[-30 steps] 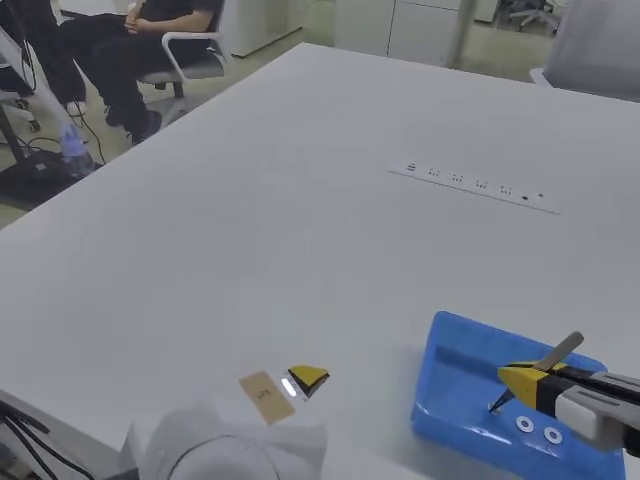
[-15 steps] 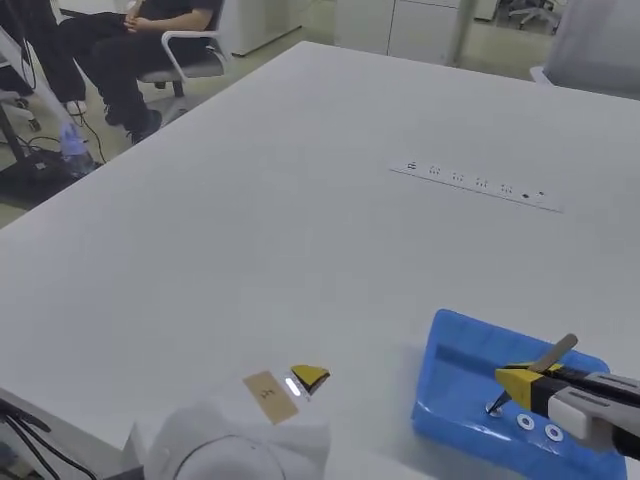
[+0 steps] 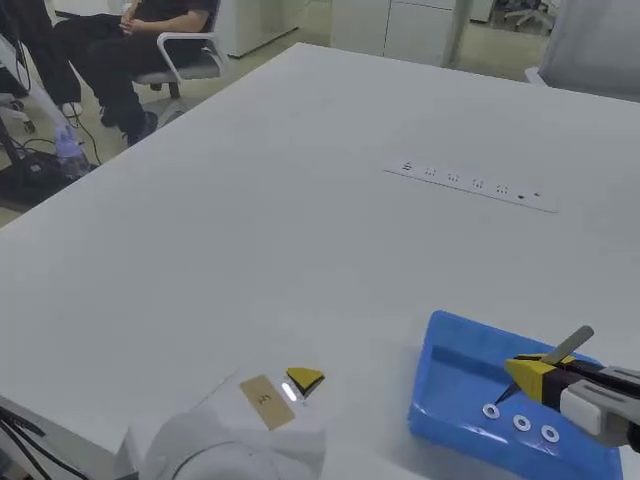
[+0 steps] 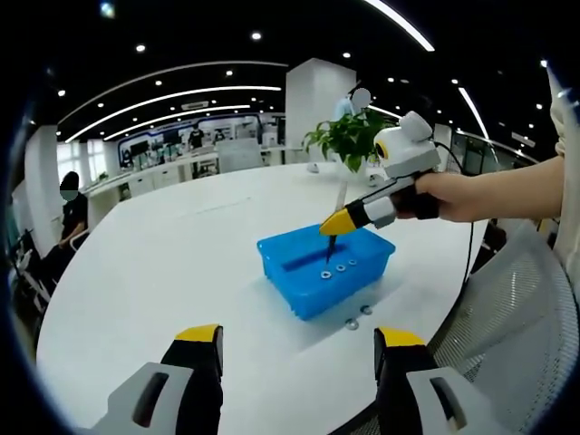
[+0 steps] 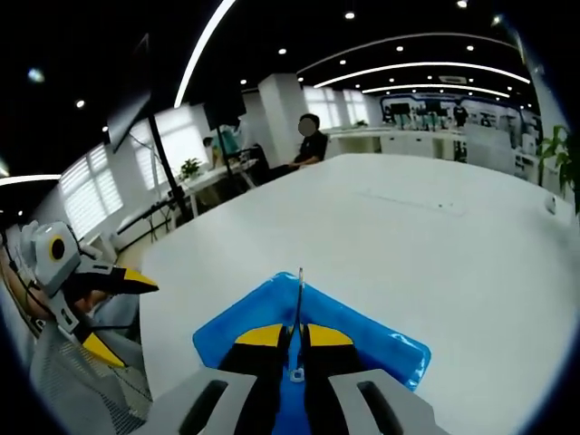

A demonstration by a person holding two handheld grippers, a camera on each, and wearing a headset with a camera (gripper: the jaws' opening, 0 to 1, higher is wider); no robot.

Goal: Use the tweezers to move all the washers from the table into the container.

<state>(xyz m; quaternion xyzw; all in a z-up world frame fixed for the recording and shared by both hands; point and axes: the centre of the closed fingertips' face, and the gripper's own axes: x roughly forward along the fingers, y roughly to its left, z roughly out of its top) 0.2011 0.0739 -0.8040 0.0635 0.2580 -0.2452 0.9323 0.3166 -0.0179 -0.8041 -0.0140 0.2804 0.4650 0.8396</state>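
Now, lower right, our right gripper (image 3: 535,373), clenched on the tweezers (image 3: 504,394), stands over the tray (image 3: 455,365); we should lift straight, sparing its washers (image 3: 521,423).

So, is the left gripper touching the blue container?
Apart. The left gripper view shows bare table between the left gripper and the blue container.

A broad white table (image 3: 300,200) with a row of sockets (image 3: 470,186) set into its top stands in an open-plan office, where curved light strips (image 4: 208,91) and recessed spots cross a dark ceiling. A person (image 3: 140,35) sits in an office chair (image 3: 195,62) past the far corner, near white cabinets (image 3: 400,25) — a potted plant (image 4: 349,136) stands by a white column (image 4: 313,100).
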